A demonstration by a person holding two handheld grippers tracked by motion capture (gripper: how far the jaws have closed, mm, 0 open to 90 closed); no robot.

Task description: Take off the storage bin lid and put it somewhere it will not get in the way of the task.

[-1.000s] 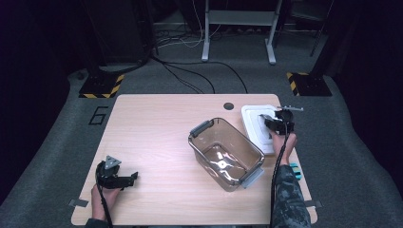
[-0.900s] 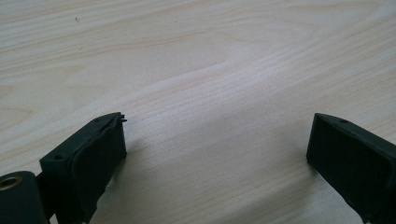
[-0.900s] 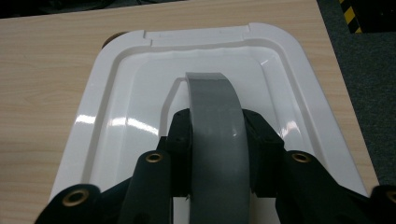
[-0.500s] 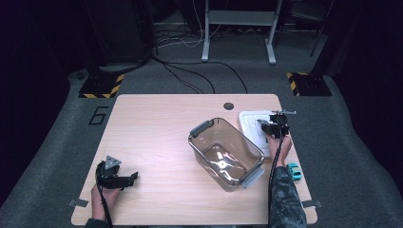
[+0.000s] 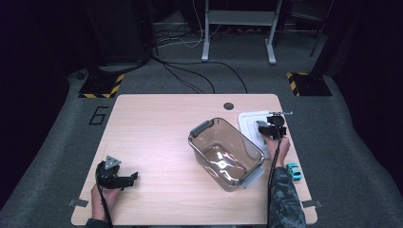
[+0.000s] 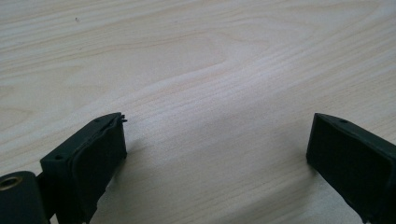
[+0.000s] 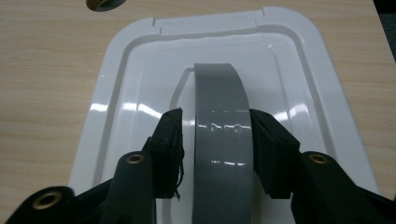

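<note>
- Grey tape roll (image 7: pixel 220 140) stands on edge on the white lid (image 7: pixel 116 116), which lies flat near the far right corner of the surface (image 5: pixel 157 137); in the high view the lid (image 5: pixel 247 121) sits just beside the far end of the clear bin (image 5: pixel 225 154).
- My right tool (image 7: pixel 215 140) has come down over the lid since a second ago, and its jaws have just been opening. The roll is between them: a clear gap shows at the left pad, while the right pad looks at or very near the roll's side, so I judge the grip let go.
- From above, the right tool (image 5: pixel 272 127) hangs over the lid with my hand behind it, toward the near edge.
- I read this as the roll being set down on the lid. If so, the next move is to back the tool away without tipping it; standing on edge, it could roll or fall.
- My left tool (image 5: pixel 127 179) rests near the near left corner, unmoved, jaws wide apart with bare wood between them in the left gripper view (image 6: pixel 215 163).
- A small teal toy car (image 5: pixel 293 171) lies by the right edge, near my right sleeve, untouched.
</note>
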